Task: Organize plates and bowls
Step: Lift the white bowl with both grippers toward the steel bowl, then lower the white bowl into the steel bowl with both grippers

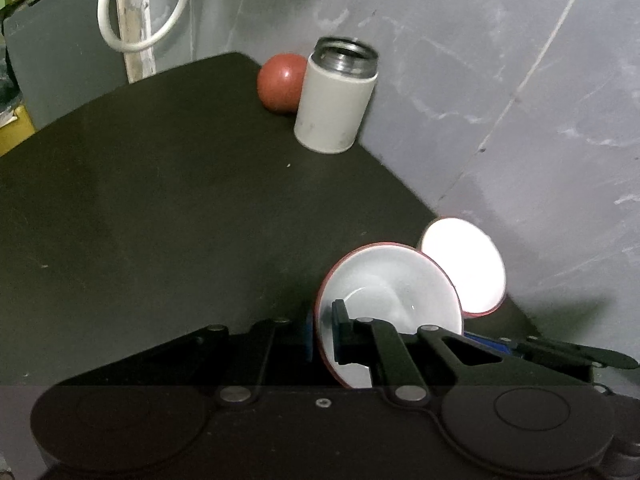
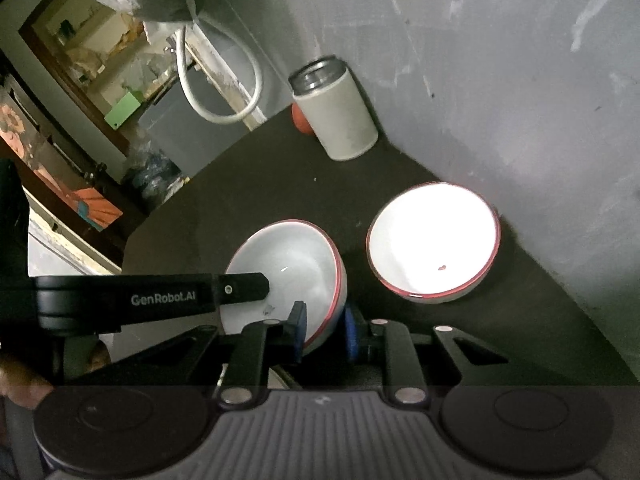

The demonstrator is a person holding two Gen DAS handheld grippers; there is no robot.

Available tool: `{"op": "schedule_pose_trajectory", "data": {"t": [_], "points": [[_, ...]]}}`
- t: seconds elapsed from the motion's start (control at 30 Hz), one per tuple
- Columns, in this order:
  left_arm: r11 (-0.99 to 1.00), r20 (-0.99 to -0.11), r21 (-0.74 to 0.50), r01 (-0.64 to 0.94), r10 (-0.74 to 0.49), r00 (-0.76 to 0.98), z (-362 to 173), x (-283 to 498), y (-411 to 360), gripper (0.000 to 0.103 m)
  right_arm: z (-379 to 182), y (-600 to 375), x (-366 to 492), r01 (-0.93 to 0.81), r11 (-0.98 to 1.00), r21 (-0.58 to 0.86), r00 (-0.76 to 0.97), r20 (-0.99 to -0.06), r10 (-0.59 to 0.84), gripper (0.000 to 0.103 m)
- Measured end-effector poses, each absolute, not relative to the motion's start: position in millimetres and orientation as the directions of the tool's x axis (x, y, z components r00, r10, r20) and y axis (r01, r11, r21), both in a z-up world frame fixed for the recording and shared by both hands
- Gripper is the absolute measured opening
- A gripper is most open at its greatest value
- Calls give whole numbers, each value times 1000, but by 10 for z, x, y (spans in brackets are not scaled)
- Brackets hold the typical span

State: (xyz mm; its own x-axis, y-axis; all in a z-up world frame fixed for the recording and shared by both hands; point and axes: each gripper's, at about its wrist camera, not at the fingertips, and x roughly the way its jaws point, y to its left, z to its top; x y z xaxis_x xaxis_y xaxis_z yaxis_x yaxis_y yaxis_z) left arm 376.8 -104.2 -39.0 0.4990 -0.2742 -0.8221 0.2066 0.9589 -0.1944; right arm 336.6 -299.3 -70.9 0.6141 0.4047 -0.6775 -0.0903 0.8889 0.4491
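Both grippers pinch one red-rimmed white bowl (image 2: pixel 296 264): the left gripper (image 1: pixel 320 336) clamps its rim, and the right gripper (image 2: pixel 324 332) nips the near wall between blue pads. That bowl tilts above the dark table (image 1: pixel 160 220). Rightward, a second bowl (image 2: pixel 434 240) sits by the wall; behind stand a cylindrical canister (image 1: pixel 336 100) and red ball (image 1: pixel 280 82).

"GenRobot.AI" in white, on the left claw (image 2: pixel 320 330) arm

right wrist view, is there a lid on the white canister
No, the white canister stands open, its bare metal threaded mouth showing at the top.
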Motion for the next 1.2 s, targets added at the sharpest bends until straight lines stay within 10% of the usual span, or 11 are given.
{"op": "schedule_pose_trajectory", "data": {"t": [1.2], "points": [[800, -818, -302, 518, -497, 290, -228, 2580, -1901, 9, -507, -3659, 1713, 183, 908, 378, 661, -730, 171, 22]]}}
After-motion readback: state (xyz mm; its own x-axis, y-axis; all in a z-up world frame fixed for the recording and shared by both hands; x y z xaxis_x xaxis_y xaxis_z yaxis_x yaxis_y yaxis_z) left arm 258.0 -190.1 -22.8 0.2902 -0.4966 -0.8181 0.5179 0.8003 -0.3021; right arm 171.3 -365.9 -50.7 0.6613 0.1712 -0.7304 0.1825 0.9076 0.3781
